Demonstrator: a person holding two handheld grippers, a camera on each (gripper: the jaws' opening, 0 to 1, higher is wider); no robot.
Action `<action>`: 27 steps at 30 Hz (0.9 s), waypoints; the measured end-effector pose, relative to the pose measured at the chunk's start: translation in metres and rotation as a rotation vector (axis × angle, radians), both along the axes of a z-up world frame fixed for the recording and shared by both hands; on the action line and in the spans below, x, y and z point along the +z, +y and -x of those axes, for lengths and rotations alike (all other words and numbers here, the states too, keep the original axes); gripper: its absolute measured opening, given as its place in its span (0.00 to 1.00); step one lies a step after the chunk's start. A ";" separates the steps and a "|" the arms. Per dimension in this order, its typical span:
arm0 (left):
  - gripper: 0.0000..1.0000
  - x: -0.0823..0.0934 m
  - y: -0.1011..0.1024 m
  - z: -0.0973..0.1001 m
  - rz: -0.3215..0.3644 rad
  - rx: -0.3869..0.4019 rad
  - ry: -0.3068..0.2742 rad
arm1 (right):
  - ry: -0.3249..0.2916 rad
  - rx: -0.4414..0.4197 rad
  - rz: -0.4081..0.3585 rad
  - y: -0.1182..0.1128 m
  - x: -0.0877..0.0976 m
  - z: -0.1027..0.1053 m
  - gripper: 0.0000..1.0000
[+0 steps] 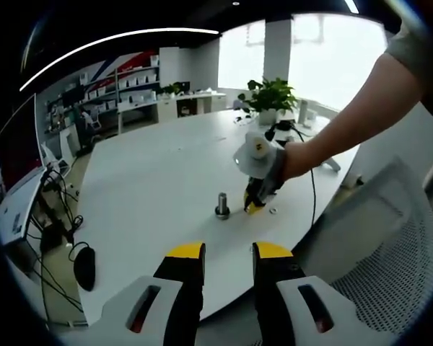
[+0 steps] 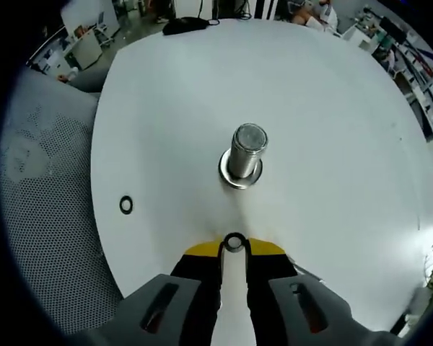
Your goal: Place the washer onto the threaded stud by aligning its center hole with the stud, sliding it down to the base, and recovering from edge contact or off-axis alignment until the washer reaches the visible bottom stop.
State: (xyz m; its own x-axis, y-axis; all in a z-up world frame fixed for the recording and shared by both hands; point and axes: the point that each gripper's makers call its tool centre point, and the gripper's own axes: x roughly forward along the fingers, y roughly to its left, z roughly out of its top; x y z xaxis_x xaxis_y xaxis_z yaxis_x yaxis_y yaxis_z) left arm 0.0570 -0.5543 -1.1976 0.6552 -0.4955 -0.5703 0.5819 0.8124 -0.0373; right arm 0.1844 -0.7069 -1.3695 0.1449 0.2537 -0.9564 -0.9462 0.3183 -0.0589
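1 washer (image 2: 234, 242) sits pinched in the right gripper (image 2: 234, 249), near the stud (image 2: 245, 153); left gripper (image 1: 227, 252) open.

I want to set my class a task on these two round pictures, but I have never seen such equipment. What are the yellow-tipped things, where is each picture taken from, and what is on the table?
A person holds a two-jaw tool in each hand, and a camera rides on each. In the left gripper view, the left tool is open and holds nothing; beyond it a hand works the right tool beside the threaded stud. The right gripper view looks down past the right tool, whose tips pinch a small washer, just short of the stud, which stands upright on the white table. A second washer lies loose near the table's edge, by a mesh chair.
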 end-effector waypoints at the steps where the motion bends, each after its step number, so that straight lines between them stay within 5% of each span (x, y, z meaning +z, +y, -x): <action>1: 0.24 0.000 0.000 0.000 -0.001 0.000 0.000 | -0.001 -0.003 -0.006 0.000 0.002 0.000 0.13; 27: 0.24 0.001 0.001 0.000 -0.001 0.002 -0.010 | -0.038 0.011 -0.089 -0.010 0.041 0.002 0.13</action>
